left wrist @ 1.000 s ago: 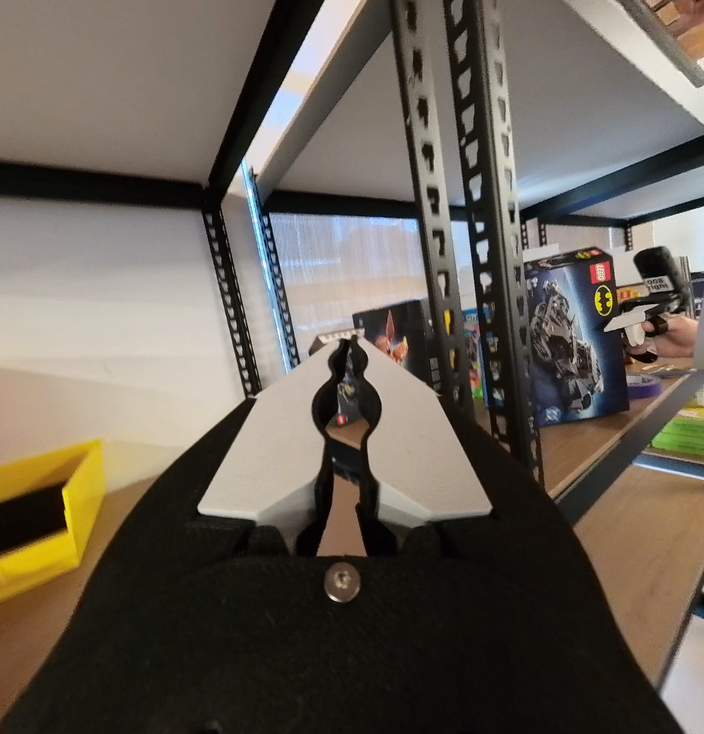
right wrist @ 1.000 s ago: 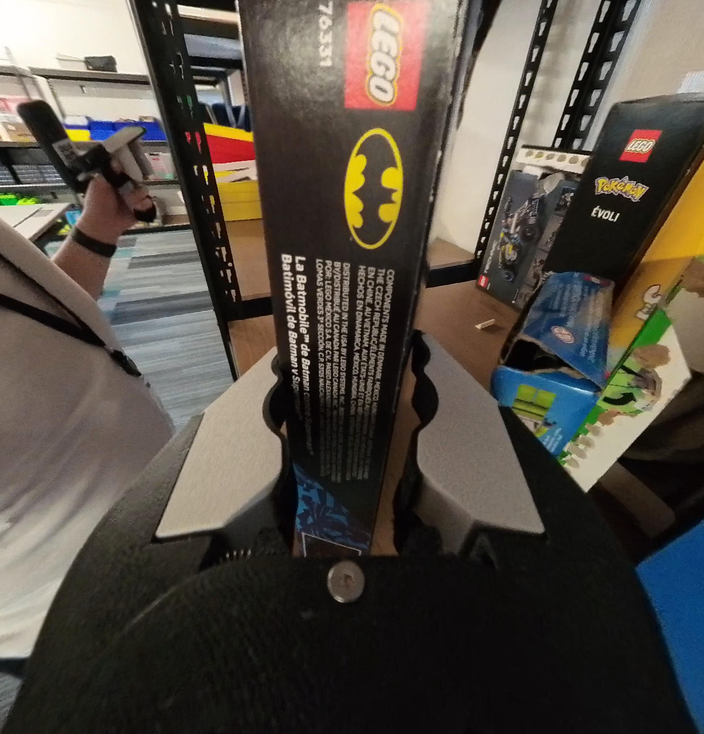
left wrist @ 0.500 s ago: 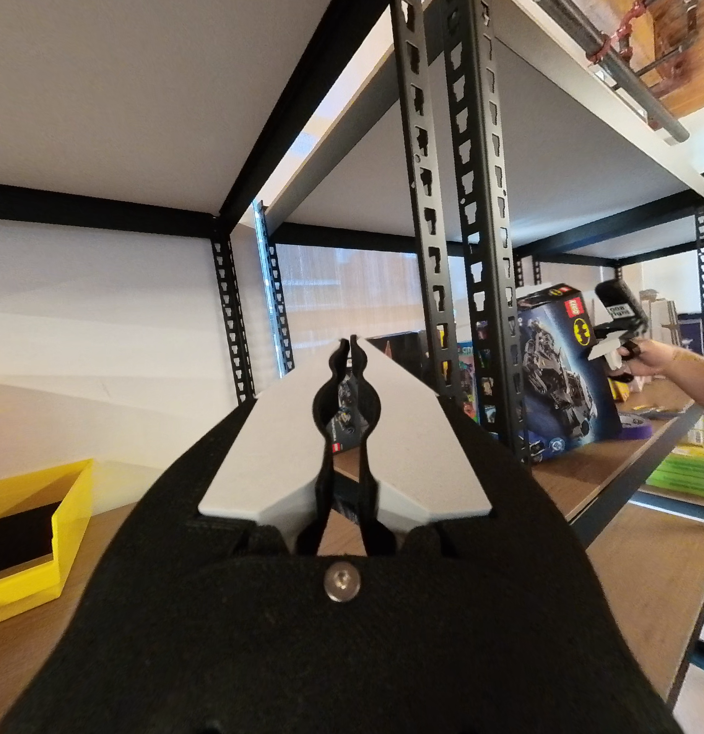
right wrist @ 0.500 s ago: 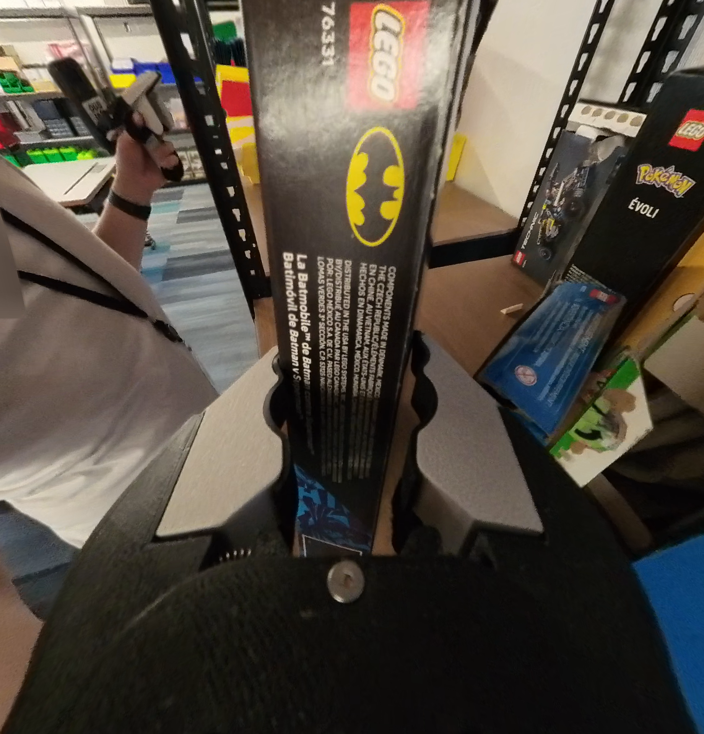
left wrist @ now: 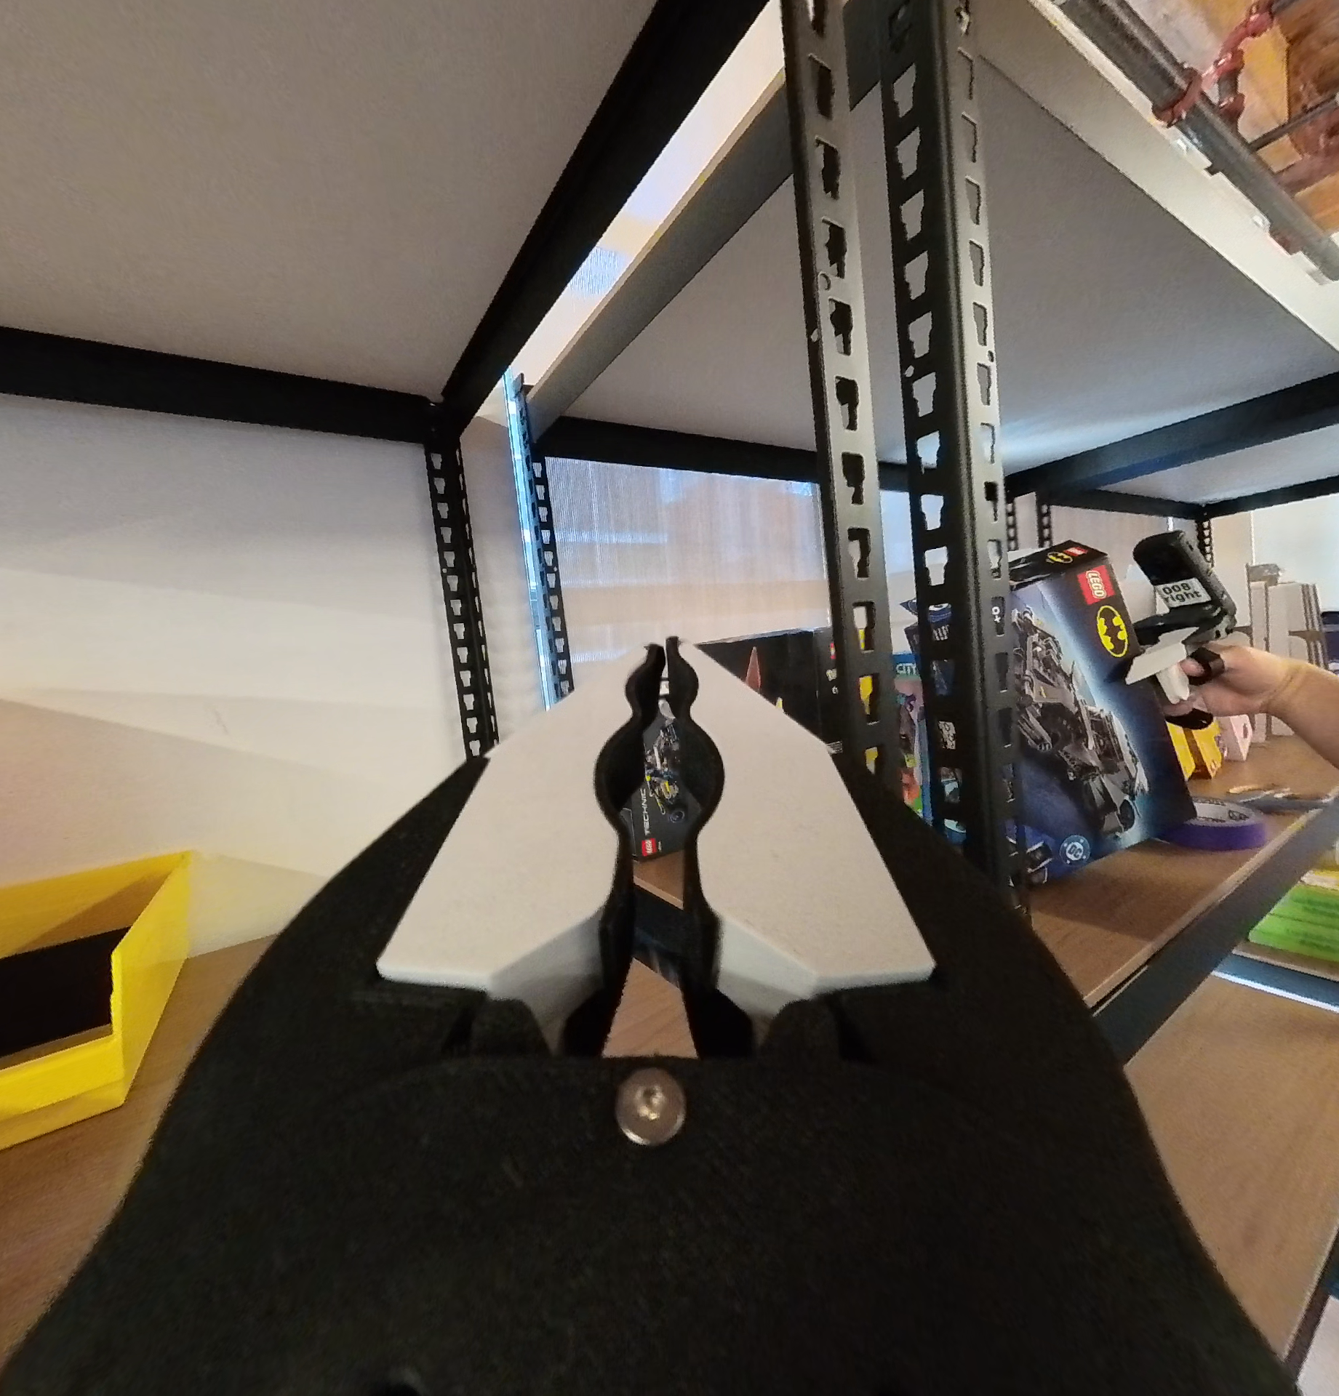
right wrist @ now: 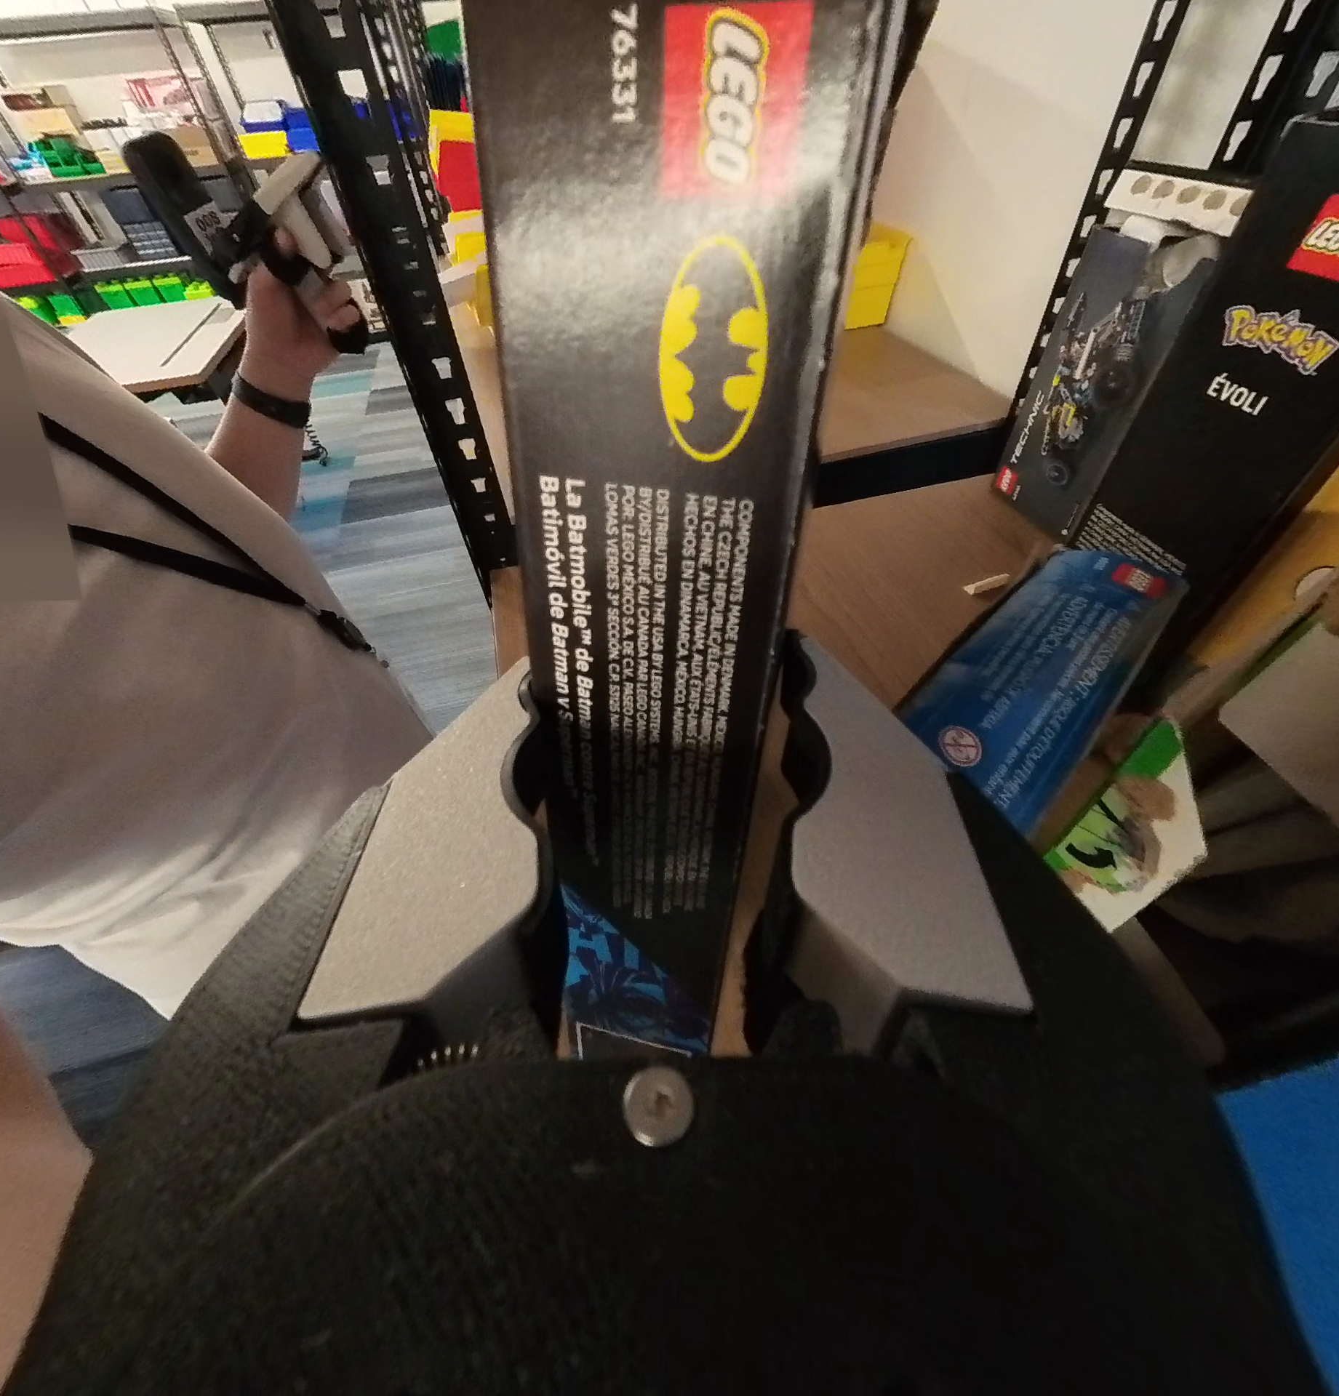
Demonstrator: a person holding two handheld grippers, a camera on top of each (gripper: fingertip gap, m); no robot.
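Right wrist view: we see the right gripper (right wrist: 662, 680) clamped on the narrow side of a tall black toy box (right wrist: 651, 453), which stands upright on the wooden shelf (right wrist: 878, 604). Just to its right lean a blue box (right wrist: 1029, 702) and more black boxes. In the left wrist view, the left gripper (left wrist: 666, 657) has its fingertips nearly touching, holding nothing, above a shelf with a yellow bin (left wrist: 69, 982) at left.

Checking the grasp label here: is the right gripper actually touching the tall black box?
Touching. In the right wrist view the right gripper has both fingers pressed against the narrow sides of the black box, no gap visible.
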